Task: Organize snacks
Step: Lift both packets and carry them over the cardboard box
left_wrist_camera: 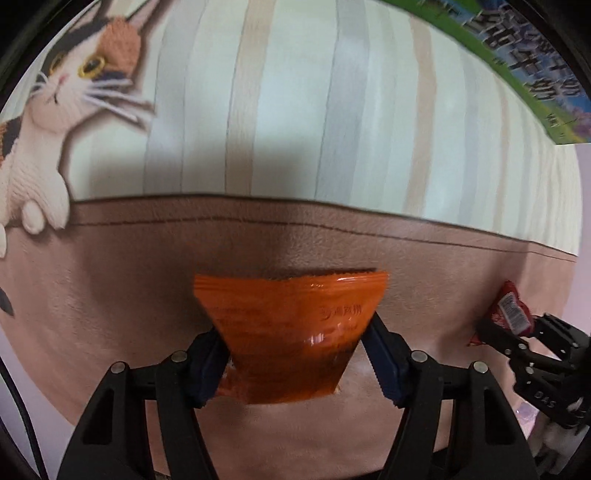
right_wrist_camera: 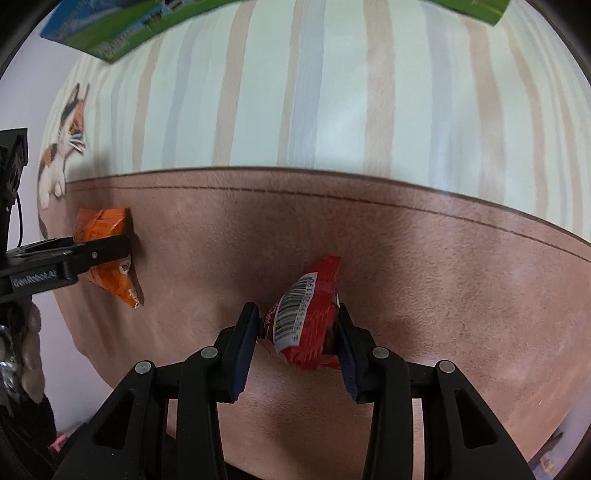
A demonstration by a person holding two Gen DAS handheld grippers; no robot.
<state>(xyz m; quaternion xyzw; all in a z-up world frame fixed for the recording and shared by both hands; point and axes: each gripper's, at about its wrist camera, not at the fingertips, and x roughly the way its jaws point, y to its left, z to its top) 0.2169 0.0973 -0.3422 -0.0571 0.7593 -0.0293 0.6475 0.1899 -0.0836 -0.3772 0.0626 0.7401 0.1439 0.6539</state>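
Note:
An orange snack packet [left_wrist_camera: 291, 314] lies on the brown band of a mat [left_wrist_camera: 110, 277]. My left gripper [left_wrist_camera: 295, 343] is shut on it, and its blue pads pinch the packet's lower sides inward. A red snack packet [right_wrist_camera: 303, 325] with a white barcode label sits between the pads of my right gripper [right_wrist_camera: 297, 332], which is shut on it just above the same brown band. In the left wrist view the right gripper [left_wrist_camera: 517, 332] and red packet [left_wrist_camera: 511, 308] show at the right edge. In the right wrist view the left gripper [right_wrist_camera: 107, 247] and orange packet [right_wrist_camera: 107, 225] show at the left.
The mat has a pale striped part [left_wrist_camera: 295, 110] with a calico cat print [left_wrist_camera: 74, 81] at its left. A green and blue carton [left_wrist_camera: 535, 66] lies at the far right corner; it is also in the right wrist view [right_wrist_camera: 110, 33]. A person's hand [right_wrist_camera: 29, 332] shows at the left.

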